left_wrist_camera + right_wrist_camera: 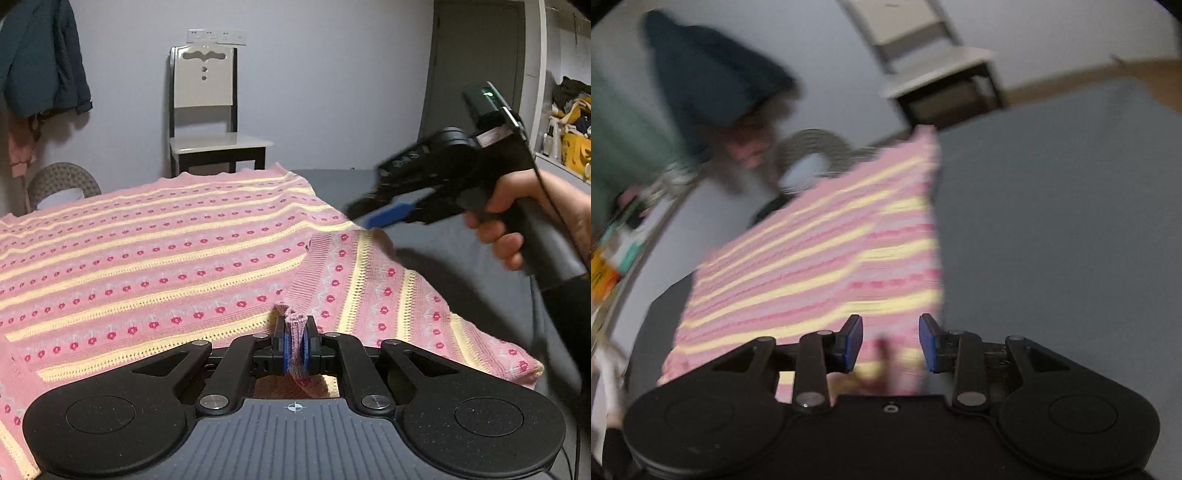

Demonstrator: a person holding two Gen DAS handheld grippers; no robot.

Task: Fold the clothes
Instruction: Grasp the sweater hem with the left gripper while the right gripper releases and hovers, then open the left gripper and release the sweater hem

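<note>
Pink striped sweater (155,258) spread on grey bed (461,251). Left tongs (295,349) pinch sweater edge. Right tongs (891,341) gaping, empty, above sweater.

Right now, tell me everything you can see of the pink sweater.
The pink sweater is a knit with pale yellow stripes and rows of small red flower dots. It lies spread on the grey surface, one part folded over at the right. The left gripper is shut on a ribbed edge. The right gripper hovers open above it.
</note>
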